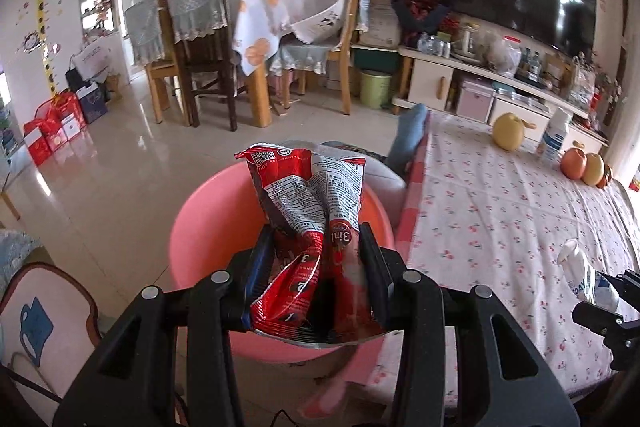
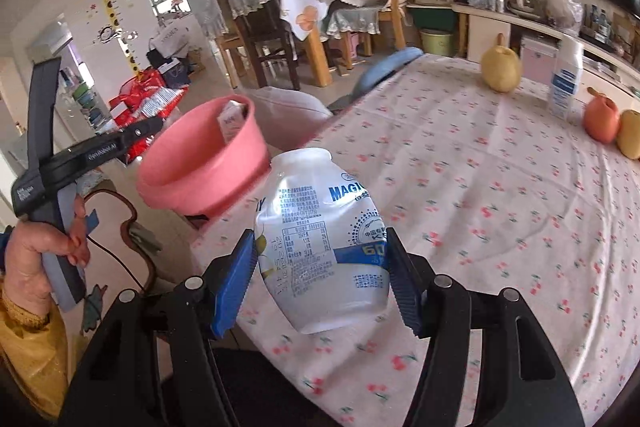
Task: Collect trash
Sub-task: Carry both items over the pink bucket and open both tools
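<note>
My left gripper (image 1: 316,247) is shut on a crumpled red and white snack wrapper (image 1: 308,223) and holds it over the pink basin (image 1: 200,227). The basin stands beside the table's left edge; in the right wrist view the basin (image 2: 200,163) holds a small white carton (image 2: 232,119). My right gripper (image 2: 324,259) is shut on a squashed white plastic bottle (image 2: 324,247) with blue print, above the flowered tablecloth (image 2: 480,187). That bottle also shows in the left wrist view (image 1: 580,275) at the far right.
On the table's far side stand a yellow pear (image 2: 500,71), a white bottle (image 2: 566,79) and an apple (image 2: 600,123). A blue cloth (image 2: 384,71) lies at the far table edge. Dining chairs (image 1: 200,59), red gift boxes (image 1: 52,131) and a green bin (image 1: 374,89) stand beyond.
</note>
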Demonstrator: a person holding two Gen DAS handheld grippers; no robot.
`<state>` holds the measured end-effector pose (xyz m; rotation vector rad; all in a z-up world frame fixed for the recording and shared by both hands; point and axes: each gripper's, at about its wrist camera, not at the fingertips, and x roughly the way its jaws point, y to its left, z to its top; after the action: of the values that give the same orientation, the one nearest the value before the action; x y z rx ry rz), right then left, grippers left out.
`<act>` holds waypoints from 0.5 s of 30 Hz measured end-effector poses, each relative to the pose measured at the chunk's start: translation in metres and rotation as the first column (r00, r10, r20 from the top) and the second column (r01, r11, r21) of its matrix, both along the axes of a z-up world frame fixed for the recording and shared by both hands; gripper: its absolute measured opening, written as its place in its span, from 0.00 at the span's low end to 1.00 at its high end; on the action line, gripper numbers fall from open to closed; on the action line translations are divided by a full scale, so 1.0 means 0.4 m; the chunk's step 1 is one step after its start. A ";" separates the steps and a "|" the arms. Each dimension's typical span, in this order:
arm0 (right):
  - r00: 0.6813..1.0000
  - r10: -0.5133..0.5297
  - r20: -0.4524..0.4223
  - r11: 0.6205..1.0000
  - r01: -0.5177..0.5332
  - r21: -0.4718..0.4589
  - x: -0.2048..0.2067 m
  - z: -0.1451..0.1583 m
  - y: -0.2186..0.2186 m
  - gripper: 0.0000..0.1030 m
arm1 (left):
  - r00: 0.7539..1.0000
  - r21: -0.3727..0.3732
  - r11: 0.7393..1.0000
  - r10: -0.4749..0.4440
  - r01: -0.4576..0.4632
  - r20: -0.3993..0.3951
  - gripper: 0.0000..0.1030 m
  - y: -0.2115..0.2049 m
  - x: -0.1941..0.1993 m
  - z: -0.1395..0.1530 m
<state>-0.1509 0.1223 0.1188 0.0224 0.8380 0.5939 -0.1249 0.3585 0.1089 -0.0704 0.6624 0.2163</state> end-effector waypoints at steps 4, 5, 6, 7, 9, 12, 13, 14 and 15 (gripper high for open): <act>0.999 0.038 -0.005 0.999 -0.038 0.029 0.017 0.016 0.059 0.62 | 1.000 -0.022 0.999 0.024 -0.024 -0.004 0.43 0.045 0.000 -0.012; 0.999 0.050 -0.004 0.998 -0.050 0.036 0.021 0.021 0.078 0.62 | 1.000 -0.029 0.999 0.028 -0.028 -0.003 0.43 0.054 0.001 -0.013; 0.998 0.063 -0.004 0.997 -0.062 0.043 0.025 0.025 0.095 0.62 | 0.999 -0.039 0.999 0.032 -0.032 -0.002 0.43 0.063 0.000 -0.015; 0.997 0.074 -0.003 0.996 -0.074 0.050 0.029 0.029 0.110 0.62 | 0.999 -0.051 0.998 0.037 -0.037 -0.001 0.43 0.075 0.002 -0.018; 0.995 0.103 -0.003 0.992 -0.103 0.067 0.041 0.040 0.151 0.61 | 0.999 -0.063 0.997 0.041 -0.041 -0.001 0.43 0.085 0.005 -0.023; 0.991 0.131 0.001 0.988 -0.131 0.080 0.059 0.054 0.200 0.62 | 0.999 -0.083 0.995 0.049 -0.049 -0.002 0.43 0.106 0.016 -0.032; 0.990 0.143 0.004 0.986 -0.143 0.083 0.066 0.059 0.222 0.62 | 0.999 -0.087 0.995 0.052 -0.052 -0.004 0.43 0.112 0.018 -0.037; 0.988 0.152 0.008 0.985 -0.152 0.086 0.072 0.064 0.240 0.62 | 0.998 -0.089 0.994 0.056 -0.057 -0.007 0.43 0.118 0.021 -0.042; 0.987 0.160 0.011 0.983 -0.160 0.089 0.078 0.067 0.255 0.62 | 0.998 -0.091 0.994 0.061 -0.062 -0.011 0.43 0.125 0.025 -0.048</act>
<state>-0.1197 0.2244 0.1458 0.0362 0.8136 0.7830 -0.1147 0.4084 0.0897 -0.1784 0.6783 0.2455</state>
